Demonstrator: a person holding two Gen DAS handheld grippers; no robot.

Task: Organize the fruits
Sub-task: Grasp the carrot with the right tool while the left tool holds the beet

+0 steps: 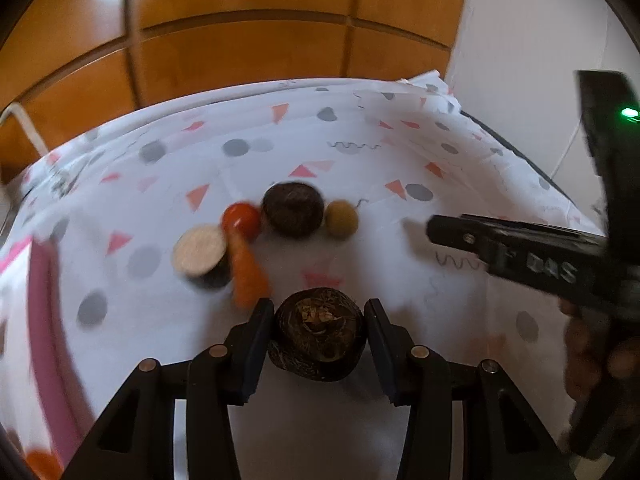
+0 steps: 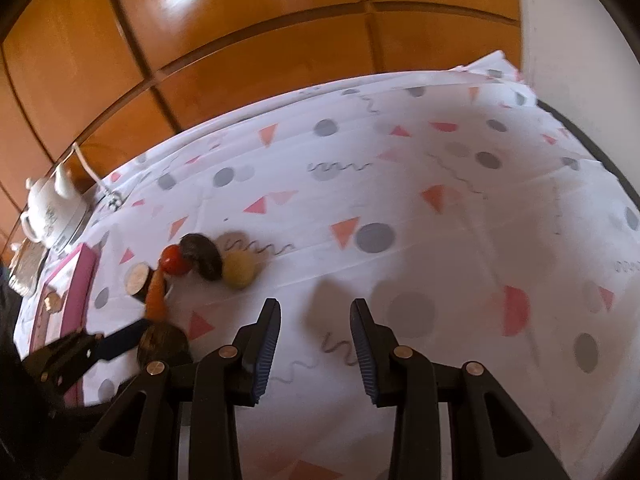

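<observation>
Shiny orange-brown cupboard doors [image 1: 248,40] stand behind our table, and a white cloth with pink triangles and grey dots [image 1: 360,160] covers the top.

Our left gripper [image 1: 319,322] has a dark brown round fruit [image 1: 320,334] between its jaws. The two black jaws sit snug against its sides, so we think they are clamped on it. Our right gripper [image 2: 316,320] has its jaws apart with only cloth between them.

Past the tips of the left jaws sits a little group. We see a carrot [image 1: 246,276] just ahead and to the left, a cut dark piece with a pale flat face [image 1: 202,256] touching it, a red tomato [image 1: 242,220], a big dark round fruit [image 1: 293,210] and a small yellow-green ball [image 1: 341,218] farther ahead. Far left of the jaws is a pink box [image 1: 44,320].

The held fruit is almost round, so we cannot pick out a long side. Its rough, dry end points up toward the camera. The carrot's long line runs from near the left jaw tip up to the tomato, with the thin end at the tomato.

What could go wrong? The fruit is round and bumpy, so it may slip or roll out if we squeeze softly. The left jaw tip is near the carrot, so moving forward could bump it and push the tomato rolling away. Fast moves make things blurry too.
</observation>
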